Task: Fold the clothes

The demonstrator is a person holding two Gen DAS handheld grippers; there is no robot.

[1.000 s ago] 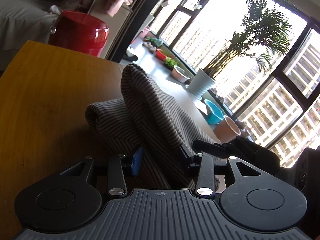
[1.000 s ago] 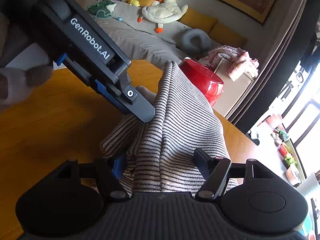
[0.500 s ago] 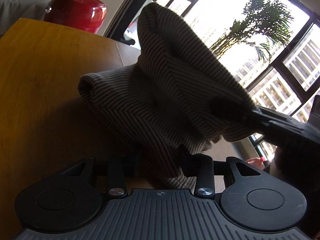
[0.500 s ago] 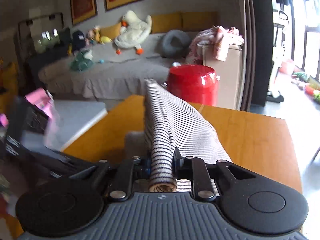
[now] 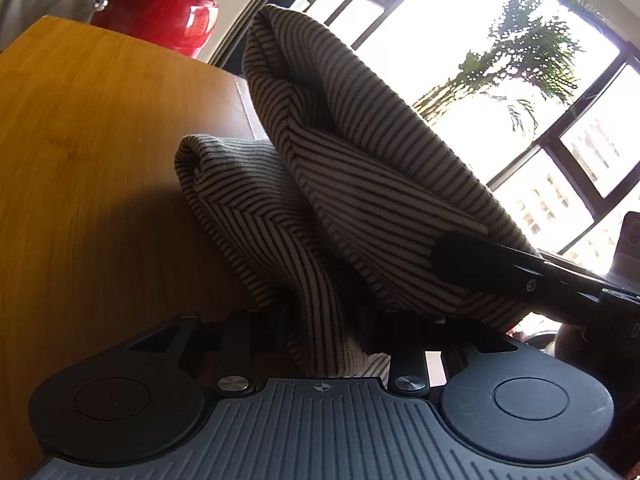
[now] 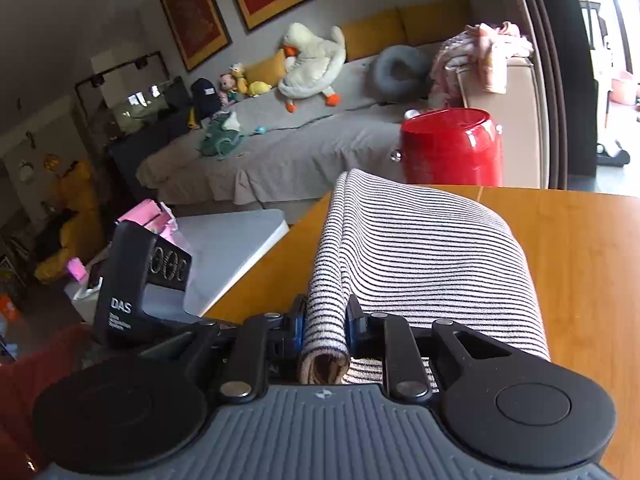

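A striped black-and-white garment [image 5: 360,184] is held up over the wooden table [image 5: 80,140]. My left gripper [image 5: 324,316] is shut on a bunched fold of it. My right gripper [image 6: 325,320] is shut on another rolled edge of the striped garment [image 6: 420,256], which drapes forward and to the right over the table [image 6: 580,248]. In the left wrist view the right gripper's finger [image 5: 492,264] comes in from the right and presses into the cloth. The left gripper's body [image 6: 132,284] shows at the left of the right wrist view.
A red bin [image 6: 452,148] stands beyond the table's far edge, also in the left wrist view [image 5: 156,16]. A grey sofa [image 6: 280,148] with soft toys lies behind. A grey low table [image 6: 228,252] is to the left. Large windows and a plant [image 5: 532,52] are on the right.
The garment was lifted off the table and stretched between both grippers. My right gripper swung away from the left one and turned to face the sofa.
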